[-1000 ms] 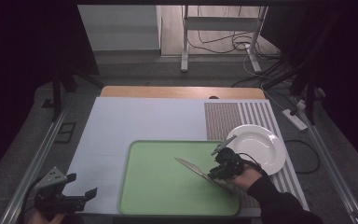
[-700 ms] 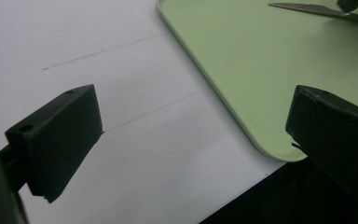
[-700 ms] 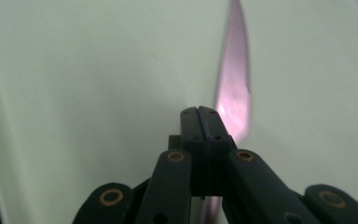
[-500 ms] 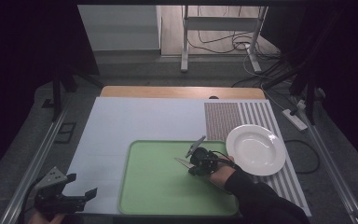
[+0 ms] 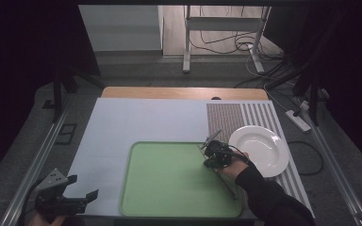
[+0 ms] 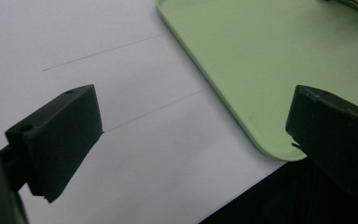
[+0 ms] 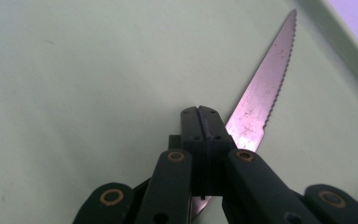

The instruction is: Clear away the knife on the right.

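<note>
Knife (image 7: 261,88) handle hidden under right tool (image 7: 204,116), jaws pressed together above blade; left tool (image 6: 186,135) spread, idle beside tray (image 6: 242,70).

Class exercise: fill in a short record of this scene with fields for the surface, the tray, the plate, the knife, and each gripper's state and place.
surface: white mat with a striped strip at its right
tray: green tray, at the mat's near edge
plate: white plate, bare, right of the tray
knife: serrated knife, blade over the tray
right gripper: right gripper, jaws shut on the knife, above the tray's right side
left gripper: left gripper, jaws open, nothing between them, at the mat's near left corner
</note>
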The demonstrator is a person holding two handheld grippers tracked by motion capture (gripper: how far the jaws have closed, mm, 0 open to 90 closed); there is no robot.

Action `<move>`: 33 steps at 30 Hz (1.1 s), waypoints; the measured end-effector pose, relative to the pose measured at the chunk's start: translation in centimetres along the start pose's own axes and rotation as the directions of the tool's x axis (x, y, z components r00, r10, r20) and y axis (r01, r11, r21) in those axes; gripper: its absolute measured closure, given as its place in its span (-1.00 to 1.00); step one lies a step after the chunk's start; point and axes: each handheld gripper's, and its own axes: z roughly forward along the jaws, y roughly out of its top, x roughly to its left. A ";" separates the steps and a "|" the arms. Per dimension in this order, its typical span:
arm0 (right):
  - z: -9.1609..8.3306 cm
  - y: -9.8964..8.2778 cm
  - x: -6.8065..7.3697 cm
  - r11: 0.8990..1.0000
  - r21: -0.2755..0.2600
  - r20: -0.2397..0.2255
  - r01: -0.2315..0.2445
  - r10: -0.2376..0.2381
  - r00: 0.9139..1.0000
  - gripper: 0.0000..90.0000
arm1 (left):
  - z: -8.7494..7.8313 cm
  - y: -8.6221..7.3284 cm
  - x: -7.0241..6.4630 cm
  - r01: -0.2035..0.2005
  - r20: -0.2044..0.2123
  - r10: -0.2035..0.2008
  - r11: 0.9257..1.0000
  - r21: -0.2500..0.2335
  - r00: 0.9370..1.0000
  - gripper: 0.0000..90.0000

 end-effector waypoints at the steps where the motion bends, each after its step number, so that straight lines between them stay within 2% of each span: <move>1: -0.1 -0.1 -0.1 1.000 0.002 0.001 -0.006 0.006 1.000 1.00 | 0.0 0.0 0.0 0.000 0.000 0.000 1.000 0.000 1.000 -0.92; 13: -0.7 -1.3 -1.1 0.998 0.014 -0.023 -0.057 0.058 0.998 1.00 | 0.0 0.0 0.0 0.000 -0.001 0.000 1.000 -0.001 1.000 -0.92; 22: -1.6 -3.1 -2.3 0.993 0.029 -0.006 -0.117 0.118 0.993 1.00 | 0.0 0.0 0.0 0.000 -0.003 0.000 1.000 0.001 1.000 -0.92; 27: -1.8 -3.4 -2.5 0.991 0.031 0.001 -0.132 0.132 0.991 1.00 | 0.0 0.0 0.0 -0.001 -0.004 0.001 1.000 0.002 1.000 -0.92; 30: -1.8 -3.3 -2.3 0.990 0.025 0.001 -0.140 0.140 0.990 0.87 | 0.0 0.0 0.0 0.000 -0.004 0.000 1.000 0.002 1.000 -0.92; 33: -2.0 -3.0 -2.1 0.988 -0.004 -0.001 -0.154 0.154 0.988 0.70 | 0.0 0.0 0.0 0.001 -0.004 -0.001 1.000 0.002 1.000 -0.92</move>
